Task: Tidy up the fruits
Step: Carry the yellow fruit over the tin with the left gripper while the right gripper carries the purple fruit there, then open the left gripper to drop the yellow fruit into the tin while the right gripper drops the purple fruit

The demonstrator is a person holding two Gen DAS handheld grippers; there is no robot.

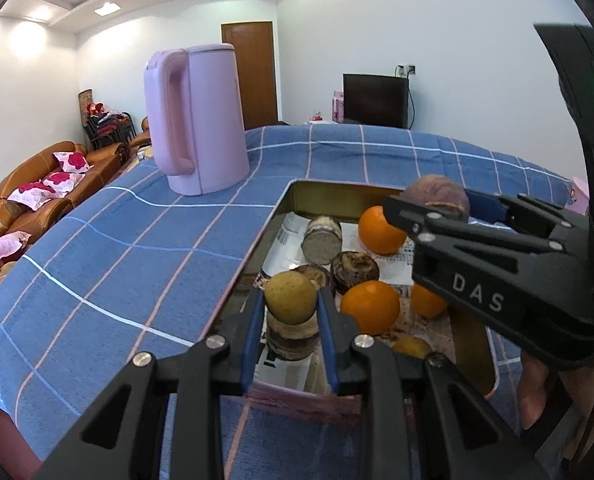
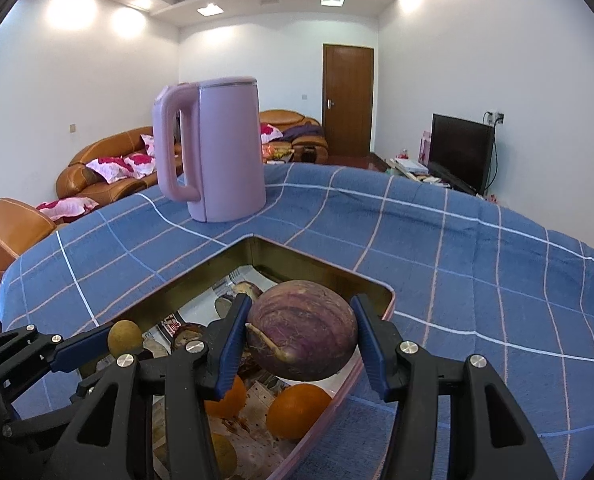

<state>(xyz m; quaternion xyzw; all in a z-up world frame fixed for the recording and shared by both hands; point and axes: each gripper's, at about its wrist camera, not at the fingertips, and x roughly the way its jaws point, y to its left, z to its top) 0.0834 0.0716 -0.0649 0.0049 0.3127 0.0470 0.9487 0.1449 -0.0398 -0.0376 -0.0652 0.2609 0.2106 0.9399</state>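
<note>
A rectangular tin tray [image 1: 325, 190] lined with newspaper sits on the blue checked tablecloth. It holds oranges [image 1: 370, 306], brown taro pieces [image 1: 323, 236] and other fruit. My left gripper [image 1: 291, 312] is shut on a small yellow-green round fruit [image 1: 291, 297] above the tray's near end. My right gripper [image 2: 301, 334] is shut on a large purple round fruit [image 2: 301, 330] held above the tray; the fruit also shows in the left wrist view [image 1: 437, 196]. The left gripper and its fruit [image 2: 125, 338] show at the left of the right wrist view.
A pink electric kettle [image 1: 195, 120] stands on the cloth beyond the tray's far left corner. The tablecloth [image 1: 117, 248] spreads left and behind. Orange sofas [image 1: 37, 196] with pink cushions, a door and a black monitor [image 1: 375, 100] are in the room behind.
</note>
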